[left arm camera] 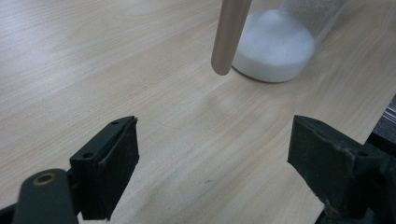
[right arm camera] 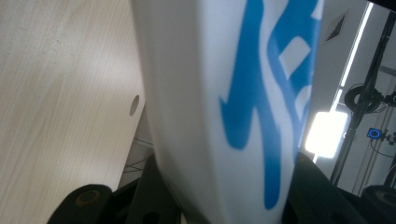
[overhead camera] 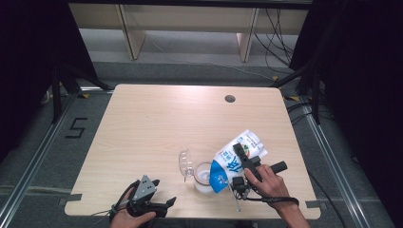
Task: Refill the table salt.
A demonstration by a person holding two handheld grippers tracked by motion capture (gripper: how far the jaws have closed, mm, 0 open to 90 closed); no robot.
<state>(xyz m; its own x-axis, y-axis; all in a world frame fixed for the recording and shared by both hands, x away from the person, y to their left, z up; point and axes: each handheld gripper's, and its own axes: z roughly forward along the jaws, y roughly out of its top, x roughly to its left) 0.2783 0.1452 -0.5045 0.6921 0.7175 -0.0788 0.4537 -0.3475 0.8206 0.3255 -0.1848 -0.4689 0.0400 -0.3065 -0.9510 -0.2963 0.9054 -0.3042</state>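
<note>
Pale wooden worktop point(overhead camera: 157, 123) seen from the high view carries a clear plastic cup of white powder point(overhead camera: 203, 178); the right hand-held gripper point(overhead camera: 244, 164) clamps a white-and-blue pouch point(overhead camera: 235, 159), tilted over the cup. Left hand-held gripper point(overhead camera: 157, 204) rests near the front edge, well apart.

Left gripper view: jaws wide, nothing between, cup point(left arm camera: 275, 46) ahead.

Right gripper view: pouch point(right arm camera: 219, 107) pinched between the jaws.

bag point(overhead camera: 236, 156): white, blue lettering | powder point(left arm camera: 274, 44): white | table point(overhead camera: 161, 123): light wood grain
</note>
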